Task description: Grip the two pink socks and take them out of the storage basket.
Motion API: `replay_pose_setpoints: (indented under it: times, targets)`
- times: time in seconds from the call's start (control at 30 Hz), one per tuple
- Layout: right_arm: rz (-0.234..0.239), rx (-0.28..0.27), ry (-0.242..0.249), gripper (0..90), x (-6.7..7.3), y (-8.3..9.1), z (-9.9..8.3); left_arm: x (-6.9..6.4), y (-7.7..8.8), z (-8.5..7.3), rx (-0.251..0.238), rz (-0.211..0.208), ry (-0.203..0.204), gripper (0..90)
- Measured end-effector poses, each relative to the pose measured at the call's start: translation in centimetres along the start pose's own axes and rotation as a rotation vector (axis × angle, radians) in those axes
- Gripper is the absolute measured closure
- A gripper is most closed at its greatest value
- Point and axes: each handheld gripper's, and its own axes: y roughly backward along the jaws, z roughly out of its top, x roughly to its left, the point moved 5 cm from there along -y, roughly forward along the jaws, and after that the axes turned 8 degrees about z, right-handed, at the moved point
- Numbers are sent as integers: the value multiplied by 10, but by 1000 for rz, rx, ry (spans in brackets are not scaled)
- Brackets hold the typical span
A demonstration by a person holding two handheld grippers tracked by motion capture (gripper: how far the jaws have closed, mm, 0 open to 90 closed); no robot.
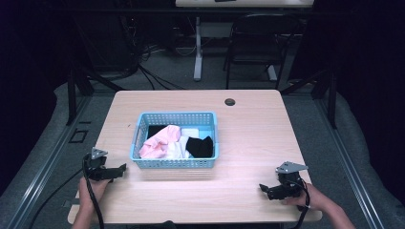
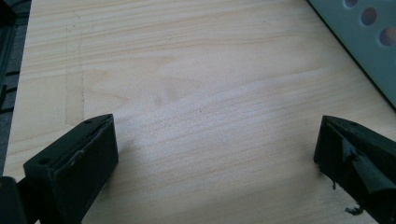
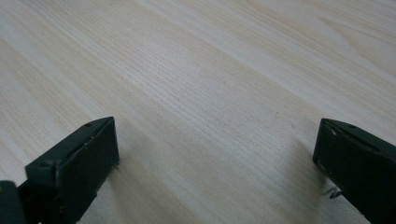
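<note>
Flanking basket [image 1: 175, 162], left tongs [image 1: 122, 169], right tongs [image 1: 262, 189], agape

A light wooden rectangular table [image 1: 258, 138], with a round dark cable hole [image 1: 229, 102] near its far edge, is carrying a light blue perforated plastic basket [image 1: 175, 162] left of centre.

A light blue perforated plastic basket [image 1: 175, 140] of pink, white and black cloths [image 1: 177, 143] sits mid-frame on the pale wooden table [image 1: 253, 138].
</note>
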Motion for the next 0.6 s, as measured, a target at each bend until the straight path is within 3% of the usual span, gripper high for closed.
replay_pose_setpoints:
  times: [0.6]
  targets:
    - [1, -1, -1, 0, 0, 0, 0, 0, 1, 0, 9, 1, -8, 0]
